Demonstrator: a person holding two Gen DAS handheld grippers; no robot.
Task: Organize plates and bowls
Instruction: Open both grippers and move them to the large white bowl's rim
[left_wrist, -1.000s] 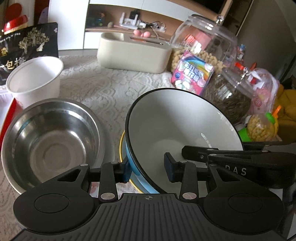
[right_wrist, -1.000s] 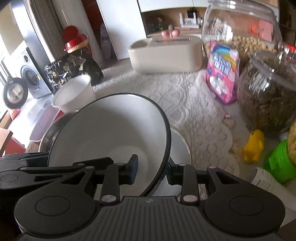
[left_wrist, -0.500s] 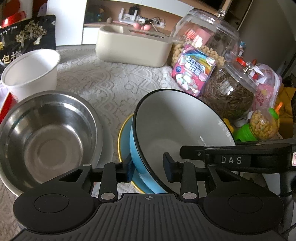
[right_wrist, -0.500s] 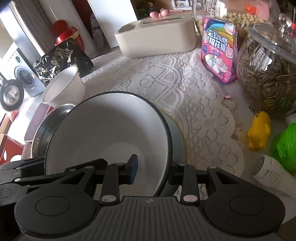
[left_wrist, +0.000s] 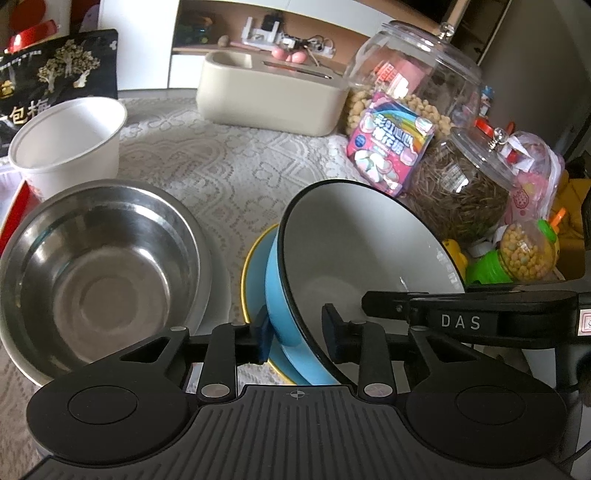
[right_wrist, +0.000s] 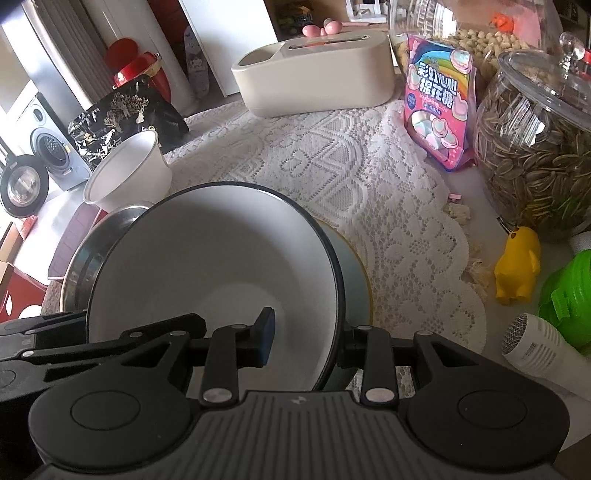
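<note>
Round glossy blue bowl (left_wrist: 280, 291), white inside, beside a dull steel bowl (left_wrist: 99, 273).

A lived-in home, at a dining spot. The desk (right_wrist: 369, 177) wears a white lace cloth and is crowded with snack things: a glass jar of sunflower seeds (right_wrist: 535, 147), a marshmallow packet (right_wrist: 437, 118), a cream tissue box (right_wrist: 314, 81). Beyond its far left corner stand a washing machine (right_wrist: 48, 147) and white cupboards (left_wrist: 140, 40).

bowl (left_wrist: 354, 251): we saw blue outside, white inside, black rim
plate (left_wrist: 255, 273): blue, yellow edge
cloth (left_wrist: 229, 173): white lace
cup (left_wrist: 70, 147): white
duck (right_wrist: 517, 264): yellow
</note>
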